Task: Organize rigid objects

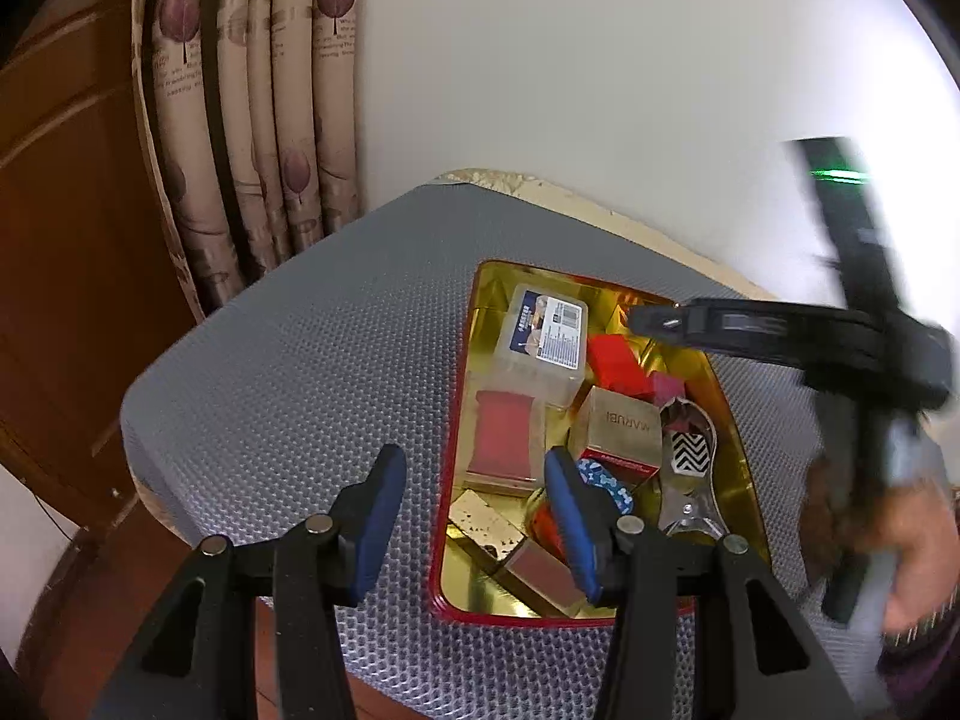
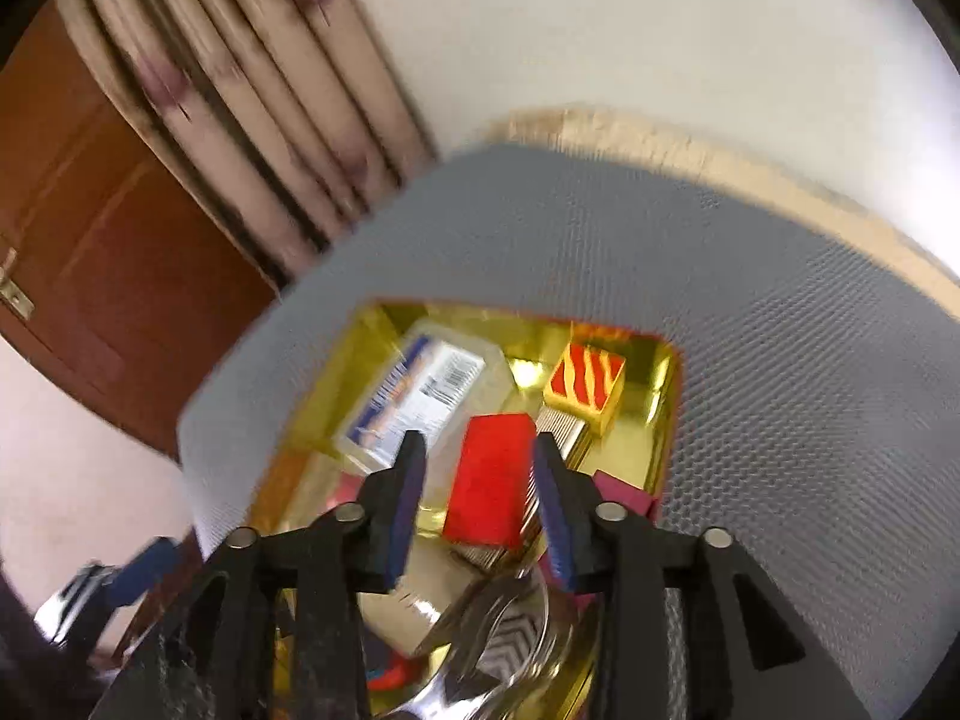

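Note:
A red-rimmed gold tin tray (image 1: pixel 465 324) (image 2: pixel 666 408) sits on the grey mat and holds several rigid items: a clear plastic box (image 1: pixel 543 339) (image 2: pixel 420 396), a red box (image 1: pixel 618 366) (image 2: pixel 495 480), a gold box (image 1: pixel 624 429), a large metal nail clipper (image 1: pixel 690 468) (image 2: pixel 504 624) and a red-and-yellow striped box (image 2: pixel 585 387). My left gripper (image 1: pixel 474 492) is open and empty above the tray's left edge. My right gripper (image 2: pixel 477 495) is open, hovering over the red box; it also shows blurred in the left wrist view (image 1: pixel 750 324).
The grey dimpled mat (image 1: pixel 312 360) (image 2: pixel 780 312) covers a small table against a white wall. A patterned curtain (image 1: pixel 252 120) and a brown wooden door (image 2: pixel 120 276) stand to the left. Bare mat lies left of the tray.

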`<state>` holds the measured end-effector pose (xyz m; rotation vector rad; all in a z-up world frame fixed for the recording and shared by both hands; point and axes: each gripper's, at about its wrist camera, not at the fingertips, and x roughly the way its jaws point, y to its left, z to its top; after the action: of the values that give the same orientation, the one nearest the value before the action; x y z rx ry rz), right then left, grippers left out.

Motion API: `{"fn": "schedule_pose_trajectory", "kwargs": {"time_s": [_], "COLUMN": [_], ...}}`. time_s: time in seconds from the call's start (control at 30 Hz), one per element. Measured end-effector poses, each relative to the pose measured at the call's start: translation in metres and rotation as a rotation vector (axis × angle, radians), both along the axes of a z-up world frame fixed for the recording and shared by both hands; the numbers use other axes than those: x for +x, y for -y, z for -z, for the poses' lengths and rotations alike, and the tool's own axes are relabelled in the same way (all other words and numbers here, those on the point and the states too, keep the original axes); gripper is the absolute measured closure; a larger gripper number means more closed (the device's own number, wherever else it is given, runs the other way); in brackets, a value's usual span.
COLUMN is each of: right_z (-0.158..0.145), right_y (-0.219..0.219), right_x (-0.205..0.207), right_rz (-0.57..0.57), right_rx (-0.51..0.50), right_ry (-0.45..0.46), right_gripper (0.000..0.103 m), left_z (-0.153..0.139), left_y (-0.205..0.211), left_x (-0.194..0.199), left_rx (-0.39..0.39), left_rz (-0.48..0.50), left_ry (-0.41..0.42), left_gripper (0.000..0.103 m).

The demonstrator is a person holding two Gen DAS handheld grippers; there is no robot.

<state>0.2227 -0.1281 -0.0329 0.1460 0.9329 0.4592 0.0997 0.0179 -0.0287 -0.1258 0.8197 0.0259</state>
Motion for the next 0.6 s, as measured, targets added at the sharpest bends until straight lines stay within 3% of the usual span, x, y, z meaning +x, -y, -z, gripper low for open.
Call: {"fn": "schedule_pose_trajectory", "kwargs": {"time_s": [0.07, 0.1, 0.13, 0.17, 0.27, 0.4, 0.6], "right_z": [-0.02, -0.03, -0.039, -0.045, -0.053, -0.047, -0.049], "right_y": [0.007, 0.009, 0.011, 0.012, 0.009, 0.0, -0.005], "right_x": [-0.034, -0.054, -0.08, -0.097, -0.141, -0.161, -0.208], "right_rz": [0.087, 0.137, 0.202, 0.251, 0.365, 0.407, 0.436], "right_rx": [0.001, 0.004, 0.002, -0.005, -0.024, -0.132, -0.179], "right_ry": [0.123, 0.198, 0.293, 0.355, 0.491, 0.512, 0.594], "right_gripper": [0.036, 0.028, 0.009, 0.0, 0.0, 0.0, 0.0], "left_z": [-0.002, -0.004, -0.007, -0.01, -0.019, -0.034, -0.048], "left_y": [0.001, 0.002, 0.002, 0.003, 0.006, 0.011, 0.018], "left_x": [-0.002, -0.004, -0.006, -0.009, -0.019, -0.034, -0.06], "left_rx": [0.01, 0.018, 0.027, 0.037, 0.051, 0.08, 0.147], "left_rz": [0.004, 0.006, 0.006, 0.006, 0.018, 0.041, 0.052], "left_ry": [0.019, 0.032, 0.051, 0.072, 0.12, 0.182, 0.227], "left_gripper": [0.054, 0.054, 0.054, 0.054, 0.054, 0.054, 0.047]}}
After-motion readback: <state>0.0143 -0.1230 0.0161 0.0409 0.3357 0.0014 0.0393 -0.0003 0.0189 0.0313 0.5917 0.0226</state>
